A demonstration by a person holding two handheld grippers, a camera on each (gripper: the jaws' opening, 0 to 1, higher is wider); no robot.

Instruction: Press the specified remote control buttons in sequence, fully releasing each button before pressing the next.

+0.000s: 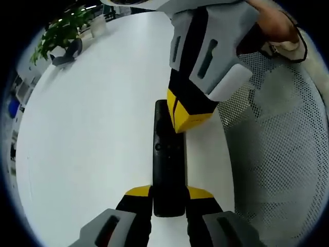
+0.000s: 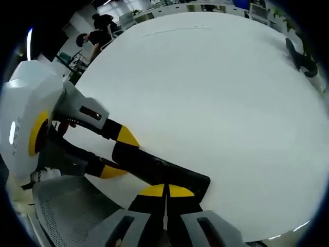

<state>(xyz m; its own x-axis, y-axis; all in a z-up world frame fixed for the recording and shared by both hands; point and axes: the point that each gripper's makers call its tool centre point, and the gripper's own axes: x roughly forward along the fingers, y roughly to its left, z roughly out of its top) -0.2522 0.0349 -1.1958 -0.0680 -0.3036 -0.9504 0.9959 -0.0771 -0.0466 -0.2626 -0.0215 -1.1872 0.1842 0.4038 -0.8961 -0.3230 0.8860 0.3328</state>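
Note:
A slim black remote control (image 1: 168, 164) lies lengthwise over the white table (image 1: 92, 128). My left gripper (image 1: 168, 193) is shut on the remote's near end, one yellow-tipped jaw on each long side. From the upper right my right gripper (image 1: 186, 121) comes down, shut, its joined yellow tips resting on the remote's upper face near the far end. In the right gripper view the remote (image 2: 159, 172) runs diagonally. My right gripper (image 2: 165, 191) is shut with its tips against the remote's top. The left gripper (image 2: 119, 154) clamps it from the left.
A grey mesh chair (image 1: 277, 154) stands by the table's edge, also in the right gripper view (image 2: 67, 206). A potted plant (image 1: 59, 31) and a dark object (image 1: 67, 56) sit at the far end. A person's hand (image 1: 275, 23) holds the right gripper. A person (image 2: 100, 28) is in the background.

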